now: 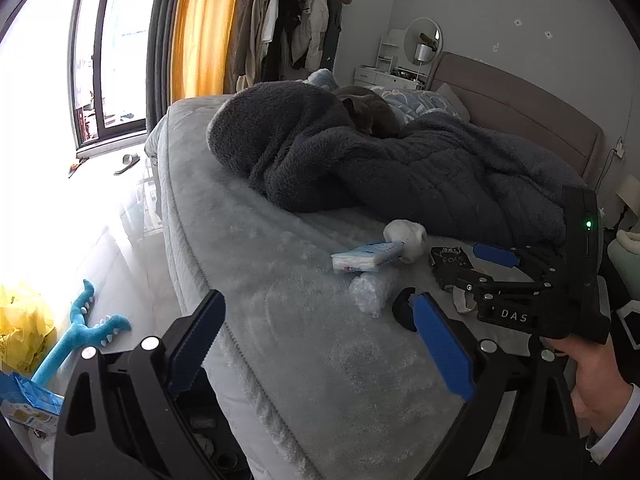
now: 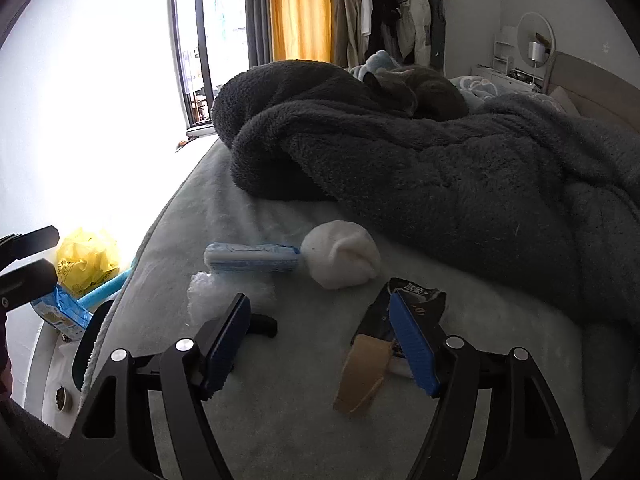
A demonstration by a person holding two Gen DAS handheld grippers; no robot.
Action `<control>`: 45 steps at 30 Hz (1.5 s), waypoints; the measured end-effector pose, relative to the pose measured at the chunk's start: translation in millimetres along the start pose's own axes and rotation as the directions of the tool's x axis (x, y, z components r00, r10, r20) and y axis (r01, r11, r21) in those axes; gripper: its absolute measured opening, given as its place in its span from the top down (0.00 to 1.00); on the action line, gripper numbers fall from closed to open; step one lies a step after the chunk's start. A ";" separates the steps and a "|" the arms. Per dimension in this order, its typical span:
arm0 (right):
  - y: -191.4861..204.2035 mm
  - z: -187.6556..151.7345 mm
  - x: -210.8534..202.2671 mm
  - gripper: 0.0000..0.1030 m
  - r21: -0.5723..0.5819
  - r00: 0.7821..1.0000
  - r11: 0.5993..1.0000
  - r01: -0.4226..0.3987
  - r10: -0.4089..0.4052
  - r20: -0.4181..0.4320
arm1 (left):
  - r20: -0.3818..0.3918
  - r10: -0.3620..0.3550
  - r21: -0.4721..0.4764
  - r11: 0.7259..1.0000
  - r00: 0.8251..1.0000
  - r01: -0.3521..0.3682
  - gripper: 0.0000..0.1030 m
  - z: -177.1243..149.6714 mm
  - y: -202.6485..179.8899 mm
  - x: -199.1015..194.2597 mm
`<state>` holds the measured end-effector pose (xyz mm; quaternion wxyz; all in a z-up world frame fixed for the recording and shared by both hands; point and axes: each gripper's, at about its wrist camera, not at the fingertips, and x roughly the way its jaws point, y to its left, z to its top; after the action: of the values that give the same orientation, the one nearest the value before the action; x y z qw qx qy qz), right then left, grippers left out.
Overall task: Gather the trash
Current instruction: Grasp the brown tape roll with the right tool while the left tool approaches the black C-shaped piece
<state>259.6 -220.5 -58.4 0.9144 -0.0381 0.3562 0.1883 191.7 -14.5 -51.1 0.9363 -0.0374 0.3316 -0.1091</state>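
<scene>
Trash lies on the pale grey bed cover: a white crumpled wad, a blue-white tissue pack, crumpled clear plastic, a torn black wrapper, a brown cardboard scrap and a small black curved piece. My right gripper hovers open above the cover, and its right pad overlaps the black wrapper. In the left wrist view the wad, tissue pack, clear plastic and black wrapper sit ahead of my open left gripper. The right gripper hangs over the wrapper there.
A dark grey fleece blanket is heaped behind the trash, with a grey cat curled on it. Beside the bed on the floor are a yellow bag, a blue plush toy and a blue packet. A hand holds the right gripper.
</scene>
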 end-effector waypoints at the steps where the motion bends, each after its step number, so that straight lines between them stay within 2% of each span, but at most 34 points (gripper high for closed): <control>1: -3.7 -0.7 0.9 0.29 0.009 1.000 1.000 0.002 -0.002 -0.003 | -0.004 -0.004 0.008 1.000 1.000 0.004 0.07 -0.6 -3.8 2.3; 7: -22.2 -8.2 7.5 0.30 0.052 0.999 0.999 0.008 -0.006 -0.040 | -0.036 -0.025 0.050 0.998 0.999 0.027 0.10 -6.0 -25.0 17.0; 9: -27.7 -10.1 10.5 0.38 0.070 0.998 0.998 -0.002 0.006 -0.054 | -0.052 -0.036 0.051 0.998 0.998 0.039 0.13 -7.6 -30.1 23.1; 17: -38.9 -17.3 21.0 0.59 0.094 0.994 0.995 -0.029 0.038 -0.103 | -0.099 -0.084 0.028 0.996 0.992 0.087 0.17 -14.4 -44.7 42.5; 25: -46.9 -20.3 13.5 0.79 0.096 0.994 0.993 -0.062 0.070 -0.083 | -0.130 -0.111 0.017 0.993 0.985 0.114 0.24 -18.7 -61.4 60.0; 37: -66.6 -20.3 -15.6 0.80 0.118 0.993 0.987 -0.113 0.114 -0.005 | -0.166 -0.082 0.032 0.996 0.983 0.089 0.35 -23.8 -84.6 87.0; 45: -82.5 -27.3 -32.7 0.80 0.135 0.992 0.983 -0.127 0.126 0.019 | -0.179 -0.031 0.025 0.999 0.983 0.036 0.43 -24.3 -83.6 105.5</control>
<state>250.8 -312.8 -62.1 0.9029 0.0479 0.3653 0.2214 241.2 -120.0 -122.7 0.9013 -0.0197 0.4119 -0.1323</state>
